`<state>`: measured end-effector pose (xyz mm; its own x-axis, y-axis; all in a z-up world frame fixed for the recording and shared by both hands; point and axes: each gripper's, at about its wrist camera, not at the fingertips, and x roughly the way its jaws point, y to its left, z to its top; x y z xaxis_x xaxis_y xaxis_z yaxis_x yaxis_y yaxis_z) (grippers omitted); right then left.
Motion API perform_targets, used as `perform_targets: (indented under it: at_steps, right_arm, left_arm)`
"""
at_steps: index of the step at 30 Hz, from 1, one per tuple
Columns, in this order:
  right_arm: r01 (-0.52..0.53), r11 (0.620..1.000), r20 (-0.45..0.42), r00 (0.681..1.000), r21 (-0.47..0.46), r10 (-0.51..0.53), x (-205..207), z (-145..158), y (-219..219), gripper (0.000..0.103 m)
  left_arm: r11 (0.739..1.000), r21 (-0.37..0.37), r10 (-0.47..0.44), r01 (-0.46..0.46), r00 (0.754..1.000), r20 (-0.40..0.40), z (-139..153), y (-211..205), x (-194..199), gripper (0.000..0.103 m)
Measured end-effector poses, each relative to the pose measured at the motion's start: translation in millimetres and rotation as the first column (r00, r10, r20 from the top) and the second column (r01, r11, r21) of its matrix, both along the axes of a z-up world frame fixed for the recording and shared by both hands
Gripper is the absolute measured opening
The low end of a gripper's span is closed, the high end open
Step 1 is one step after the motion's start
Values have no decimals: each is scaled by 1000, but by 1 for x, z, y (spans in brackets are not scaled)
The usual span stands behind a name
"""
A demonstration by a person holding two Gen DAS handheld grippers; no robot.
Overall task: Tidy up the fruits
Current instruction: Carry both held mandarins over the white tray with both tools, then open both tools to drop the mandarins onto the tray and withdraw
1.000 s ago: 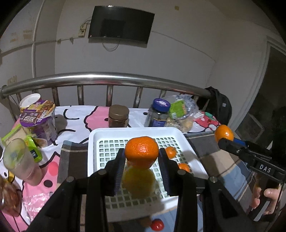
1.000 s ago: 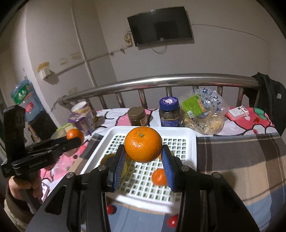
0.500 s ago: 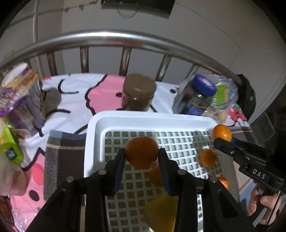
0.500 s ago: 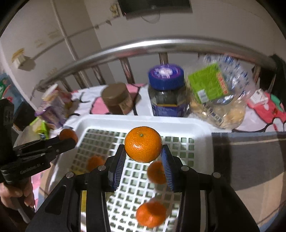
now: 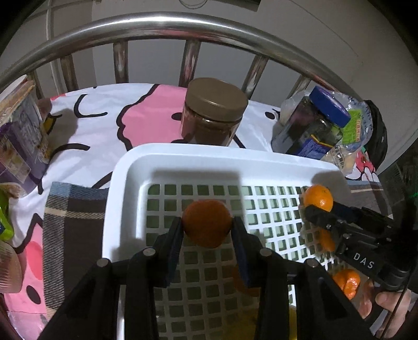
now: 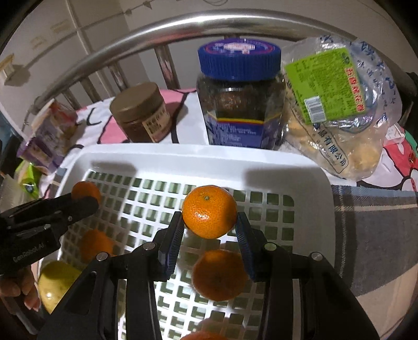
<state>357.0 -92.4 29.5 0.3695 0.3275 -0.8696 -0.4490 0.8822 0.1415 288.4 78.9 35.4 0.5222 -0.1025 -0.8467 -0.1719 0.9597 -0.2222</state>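
My left gripper [image 5: 206, 230] is shut on a mandarin [image 5: 206, 223] and holds it over the far part of the white slotted basket [image 5: 183, 162]. My right gripper [image 6: 209, 227] is shut on a second mandarin [image 6: 209, 210] over the same basket [image 6: 183, 159]. Each gripper shows in the other's view, the right one [image 5: 317, 202] at the basket's right side, the left one [image 6: 85, 194] at its left side. Loose mandarins [image 6: 219, 274] [image 6: 95, 244] and a yellow fruit [image 6: 56, 283] lie in the basket.
Behind the basket stand a brown-lidded jar [image 5: 213, 117], a blue-lidded jar [image 6: 240, 96] and a clear bag of food [image 6: 337, 104]. A steel bed rail [image 5: 183, 23] runs across the back. A purple carton [image 5: 15, 130] stands at the far left.
Both grippers have moved forward and down over the basket, each still holding its mandarin. The basket and jars now fill the views.
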Motion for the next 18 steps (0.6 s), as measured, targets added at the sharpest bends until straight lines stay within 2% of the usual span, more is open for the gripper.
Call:
perform_targets:
  at_steps: [2,3,4,6,7,8,14,18]
  right_arm:
    - [-1,1000,5,1000,4,1,0,-1,1,41]
    - [-2,1000,5,1000,2,2,0,-1,1,43]
    - [-11,1000,2,1000,1,11,1,0,2,50]
    - [-14,1000,29,999,3,14,-1,5,2,61]
    - [2,1000,58,998,13,-3,-5,13,-3,74]
    - [12,999,72,997,31,-14,-8,19,-8,81]
    - [33,986,157,986,163,-58,-37,69,-42,84]
    - [22,975,236,969,219,-75,-71,101,-60,88]
  left_arm:
    - [1000,5,5,-5,1000,-1,0,-2,0,41]
    - [1000,1,7,-7,1000,-1,1,-2,0,44]
    - [1000,-16,9,-9,1000,4,3,-1,0,58]
    - [999,-45,21,-20,999,35,11,2,-6,78]
    - [999,-48,27,-24,998,65,18,3,-10,85]
    - [999,-43,27,-23,995,99,28,3,-16,87]
    - [1000,-11,28,-26,972,232,80,2,-50,97]
    - [999,-17,52,-49,937,346,117,-1,-84,102]
